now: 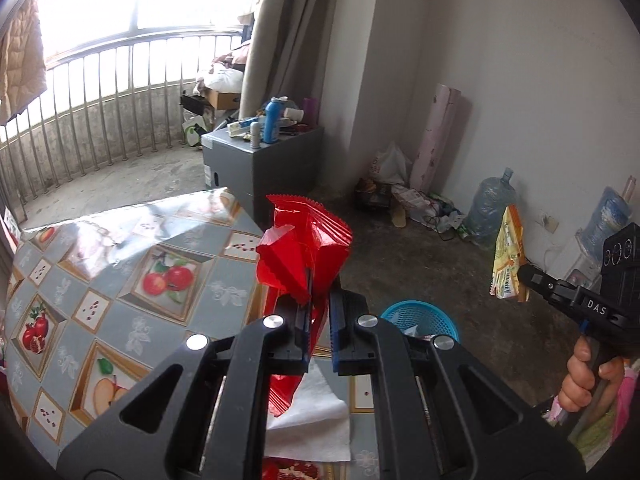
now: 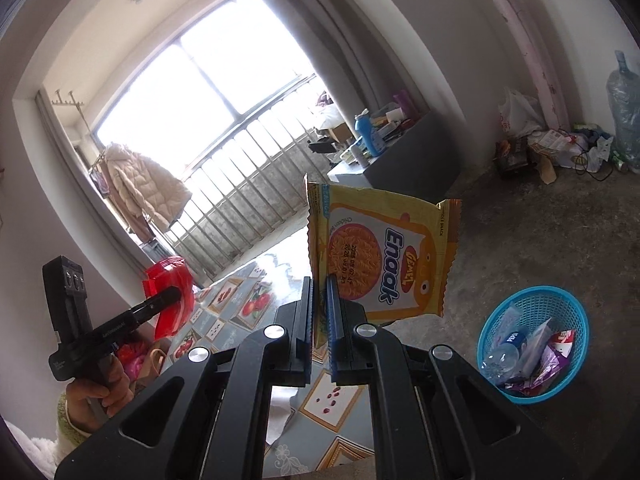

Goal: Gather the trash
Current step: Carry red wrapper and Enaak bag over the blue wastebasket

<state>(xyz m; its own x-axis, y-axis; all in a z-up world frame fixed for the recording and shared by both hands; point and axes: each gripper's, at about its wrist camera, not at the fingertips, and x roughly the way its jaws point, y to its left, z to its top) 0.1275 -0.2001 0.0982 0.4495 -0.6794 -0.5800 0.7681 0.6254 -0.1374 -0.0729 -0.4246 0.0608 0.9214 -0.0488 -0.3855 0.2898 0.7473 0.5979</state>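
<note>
My left gripper (image 1: 319, 300) is shut on a crumpled red plastic wrapper (image 1: 308, 240) and holds it above the table's right edge. It also shows in the right wrist view (image 2: 170, 302). My right gripper (image 2: 319, 288) is shut on a yellow Enaak noodle snack packet (image 2: 384, 252), held up in the air over the floor; it shows in the left wrist view (image 1: 508, 260) too. A blue mesh basket (image 2: 560, 308) with several wrappers and a bottle stands on the floor below and to the right; its rim (image 1: 420, 312) shows beyond the left fingers.
The table has a fruit-patterned cloth (image 1: 120, 280) with a white tissue (image 1: 316, 420) lying under the left gripper. A grey cabinet (image 1: 272, 160) with bottles stands by the curtain. Bags, a pink roll (image 1: 436, 136) and water jugs (image 1: 488, 208) line the wall.
</note>
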